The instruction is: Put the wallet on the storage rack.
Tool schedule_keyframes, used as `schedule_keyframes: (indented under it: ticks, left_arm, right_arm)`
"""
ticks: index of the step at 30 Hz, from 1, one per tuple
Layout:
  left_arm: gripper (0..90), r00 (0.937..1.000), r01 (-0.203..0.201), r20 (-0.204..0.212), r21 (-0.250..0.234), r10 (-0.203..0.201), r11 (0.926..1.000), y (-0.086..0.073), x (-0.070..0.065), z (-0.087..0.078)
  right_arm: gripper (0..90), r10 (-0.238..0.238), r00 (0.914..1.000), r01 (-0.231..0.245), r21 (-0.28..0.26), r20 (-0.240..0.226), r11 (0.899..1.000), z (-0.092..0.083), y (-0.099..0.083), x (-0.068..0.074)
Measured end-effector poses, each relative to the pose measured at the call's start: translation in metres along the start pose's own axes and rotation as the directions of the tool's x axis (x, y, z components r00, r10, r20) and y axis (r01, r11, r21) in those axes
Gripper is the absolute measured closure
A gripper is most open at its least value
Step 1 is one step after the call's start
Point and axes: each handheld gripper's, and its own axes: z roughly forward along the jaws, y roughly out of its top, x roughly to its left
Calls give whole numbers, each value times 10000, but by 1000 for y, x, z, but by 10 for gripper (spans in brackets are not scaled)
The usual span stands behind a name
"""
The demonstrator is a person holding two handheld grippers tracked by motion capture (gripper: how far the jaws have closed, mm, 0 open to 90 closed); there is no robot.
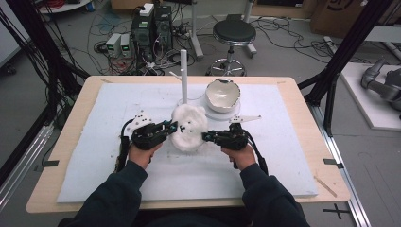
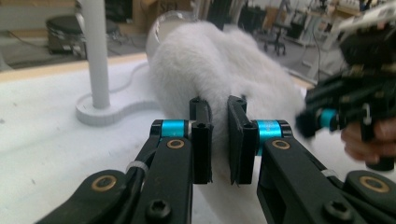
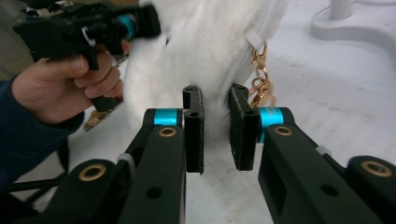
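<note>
A white fluffy pouch (image 1: pixel 189 127) lies mid-table on the pale foam mat (image 1: pixel 94 161). My left gripper (image 1: pixel 172 126) pinches the fur on its left side, and the fur (image 2: pixel 210 60) sits between the jaws of that gripper (image 2: pixel 217 105). My right gripper (image 1: pixel 205 137) grips the pouch's right side. In the right gripper view the fur (image 3: pixel 205 46) lies between the jaws of that gripper (image 3: pixel 215 93). Beside it is a white zipper edge (image 3: pixel 254 35) with a gold chain clasp (image 3: pixel 261 79) hanging from it. Each gripper view shows the other gripper (image 2: pixel 327 116) (image 3: pixel 140 23) across the pouch.
A white stand with an upright pole (image 1: pixel 184 71) rises just behind the pouch, and its round base (image 2: pixel 100 109) rests on the mat. A white bowl (image 1: pixel 222 94) sits behind and to the right. Beyond the table stand a stool (image 1: pixel 233 33) and electronics with cables (image 1: pixel 151 33).
</note>
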Motion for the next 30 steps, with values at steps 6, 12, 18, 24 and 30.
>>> schedule_keyframes:
  ticks: [6, 12, 18, 24, 30]
  left_arm:
    - [701, 9999, 65, 138, 1001, -80, 9950, -3, 6, 3]
    - [482, 9994, 91, 325, 929, -122, 9956, 4, 20, -6]
    - [428, 9981, -118, 610, 454, 90, 9989, 11, 26, -7]
    - [452, 9885, -36, 1505, 1111, -133, 9938, 5, 28, 2]
    - [804, 9797, 82, 1992, 786, -238, 9969, 7, 22, -1]
  right_arm:
    - [812, -1071, 9932, 1053, 415, 451, 9936, -6, 4, 3]
    - [812, -2253, 9731, 2189, 1118, 485, 9693, -16, 13, 6]
    - [812, -2808, 9593, 2814, 1784, -286, 9429, -15, 16, 7]
    - [810, -3291, 9402, 3401, 1929, -877, 9204, -8, 16, 14]
    - [771, -2783, 9604, 2747, 1257, 110, 9533, -18, 20, 8]
